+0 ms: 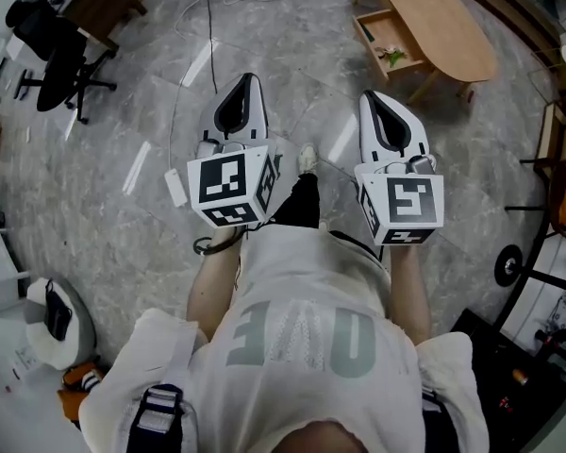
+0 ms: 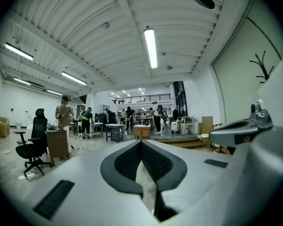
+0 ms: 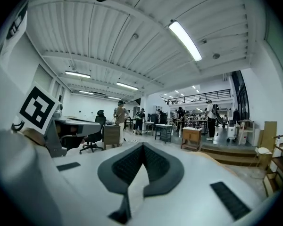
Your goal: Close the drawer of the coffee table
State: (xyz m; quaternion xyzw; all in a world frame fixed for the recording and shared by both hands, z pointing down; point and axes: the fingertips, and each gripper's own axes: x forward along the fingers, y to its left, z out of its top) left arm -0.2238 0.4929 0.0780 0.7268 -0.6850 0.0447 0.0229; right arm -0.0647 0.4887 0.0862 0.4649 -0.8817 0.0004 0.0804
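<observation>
Drawer [image 1: 389, 32] open, well ahead of closed R fingers [image 1: 374, 111].

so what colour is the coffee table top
Light tan wood. The coffee table shows best in the head view.

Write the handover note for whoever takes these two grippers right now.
Left gripper: jaws together, nothing in them.
Right gripper: jaws together, also empty.
Both are held out in front of the person, above bare floor and apart from the coffee table.
The drawer stands pulled out, with a small green thing inside.
Done: nothing on the drawer yet.
Left: go up to the table, probably set a shut gripper against the drawer's front, and push it fully in.
</observation>
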